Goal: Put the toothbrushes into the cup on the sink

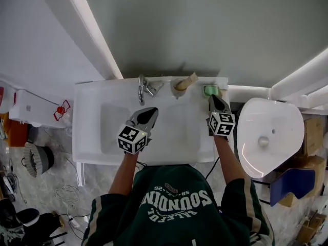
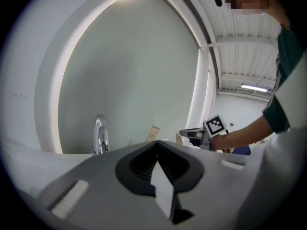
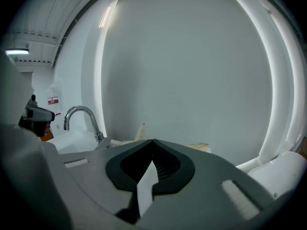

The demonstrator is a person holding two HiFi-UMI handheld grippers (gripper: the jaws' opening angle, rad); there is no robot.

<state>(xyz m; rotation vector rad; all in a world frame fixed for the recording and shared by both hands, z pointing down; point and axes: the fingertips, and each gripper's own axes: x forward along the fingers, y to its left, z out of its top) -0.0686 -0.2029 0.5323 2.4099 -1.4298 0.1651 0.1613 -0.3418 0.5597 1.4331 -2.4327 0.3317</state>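
Note:
A tan cup (image 1: 179, 85) stands on the back ledge of the white sink (image 1: 87, 117), just right of the faucet (image 1: 143, 89). A pale toothbrush (image 1: 191, 78) leans out of the cup toward the right. Over the basin, my left gripper (image 1: 151, 112) is shut and empty, pointing at the faucet. My right gripper (image 1: 212, 98) hovers at the sink's right back corner, beside a green dish (image 1: 209, 90), shut with nothing in it. The toothbrush tip (image 2: 153, 132) peeks over the left gripper (image 2: 157, 142); a pale handle (image 3: 140, 131) shows past the right gripper (image 3: 153, 141).
A mirror framed by lit strips rises behind the sink. A second white basin (image 1: 266, 132) sits to the right, with cardboard boxes (image 1: 307, 137) beyond it. Left of the sink are a white appliance (image 1: 31, 109), cables and clutter on the floor.

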